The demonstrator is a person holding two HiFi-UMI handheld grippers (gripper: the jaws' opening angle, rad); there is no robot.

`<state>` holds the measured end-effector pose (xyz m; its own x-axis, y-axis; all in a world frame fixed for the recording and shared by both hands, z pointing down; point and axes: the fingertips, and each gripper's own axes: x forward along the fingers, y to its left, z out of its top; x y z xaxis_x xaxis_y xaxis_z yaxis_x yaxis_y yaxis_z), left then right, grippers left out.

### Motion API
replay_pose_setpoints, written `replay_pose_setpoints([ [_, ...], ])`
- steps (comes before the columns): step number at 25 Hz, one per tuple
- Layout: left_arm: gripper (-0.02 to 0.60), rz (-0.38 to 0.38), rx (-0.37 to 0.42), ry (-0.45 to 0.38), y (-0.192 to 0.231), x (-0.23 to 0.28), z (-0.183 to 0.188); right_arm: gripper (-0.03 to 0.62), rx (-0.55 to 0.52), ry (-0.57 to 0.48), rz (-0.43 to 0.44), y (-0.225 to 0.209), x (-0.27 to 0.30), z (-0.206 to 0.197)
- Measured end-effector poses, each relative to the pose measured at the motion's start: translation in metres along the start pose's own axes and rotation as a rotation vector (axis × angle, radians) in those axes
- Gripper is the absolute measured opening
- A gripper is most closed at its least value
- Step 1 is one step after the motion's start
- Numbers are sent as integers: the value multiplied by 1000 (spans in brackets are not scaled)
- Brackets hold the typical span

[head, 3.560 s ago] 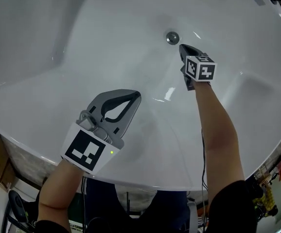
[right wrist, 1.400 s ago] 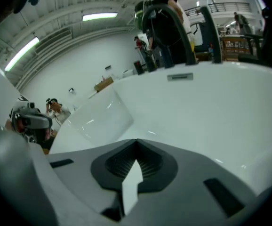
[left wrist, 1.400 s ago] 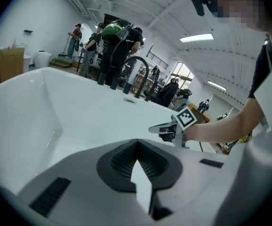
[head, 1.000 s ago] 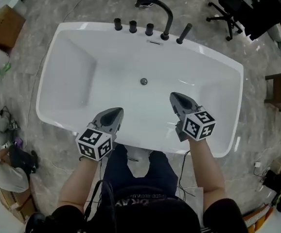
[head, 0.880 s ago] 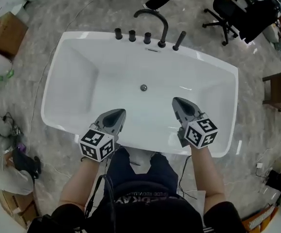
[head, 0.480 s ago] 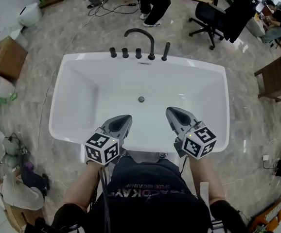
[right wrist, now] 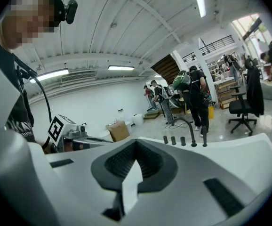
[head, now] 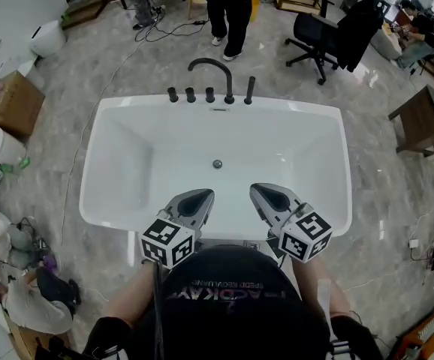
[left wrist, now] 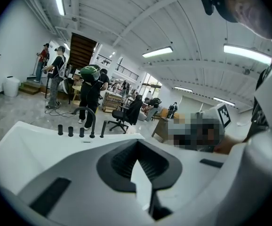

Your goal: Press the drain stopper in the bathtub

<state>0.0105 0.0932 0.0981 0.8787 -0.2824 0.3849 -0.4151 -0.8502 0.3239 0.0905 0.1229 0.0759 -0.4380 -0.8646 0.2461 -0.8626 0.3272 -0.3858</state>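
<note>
- Grey marble floor point(head: 67, 73) on every side of a white bathtub point(head: 299, 106), seen from straight above. On its far rim, a black faucet point(head: 211, 70) and a row of black knobs. Beyond that, an office chair point(head: 318, 32) and a standing person point(head: 228, 6).
- Down in the middle of the tub floor, in line with the faucet: the small round metal drain stopper point(head: 217, 164), well apart from both grippers.
- Held over the near rim, the left gripper point(head: 200, 194), jaws closed tip to tip with nothing between them.
- Just beside it, the right gripper point(head: 259, 190), likewise closed on nothing and pointed out across the tub.
- No pressing under way; neither tip anywhere near the drain.
- Too small here to tell whether raised or already pushed down.
- Judged rigid and sturdy, probably sprung: some resistance, then a short travel and a click.
- Polished top, likely slippery under a hard tip, more so if wet.
- No grasp called for: better to keep the jaws closed and use their joined tip as a finger.
- Best met square on the centre of the cap and pushed straight down; off-centre, a risk of skidding onto the enamel.
</note>
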Motion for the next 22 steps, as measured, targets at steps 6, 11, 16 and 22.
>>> replay_pose_setpoints([
  [6, 6, -22, 8, 4, -5, 2, 6, 12, 51, -26, -26, 2, -12, -9],
  [11, 6, -43, 15, 15, -18, 7, 11, 12, 104, -28, -32, 2, -22, -18],
  [16, 6, -48, -26, 30, -25, 3, -1, 12, 135, 9, -6, 12, -21, -32],
  [22, 6, -74, -38, 45, -31, 2, -7, 12, 138, 29, 26, 20, -16, -36],
])
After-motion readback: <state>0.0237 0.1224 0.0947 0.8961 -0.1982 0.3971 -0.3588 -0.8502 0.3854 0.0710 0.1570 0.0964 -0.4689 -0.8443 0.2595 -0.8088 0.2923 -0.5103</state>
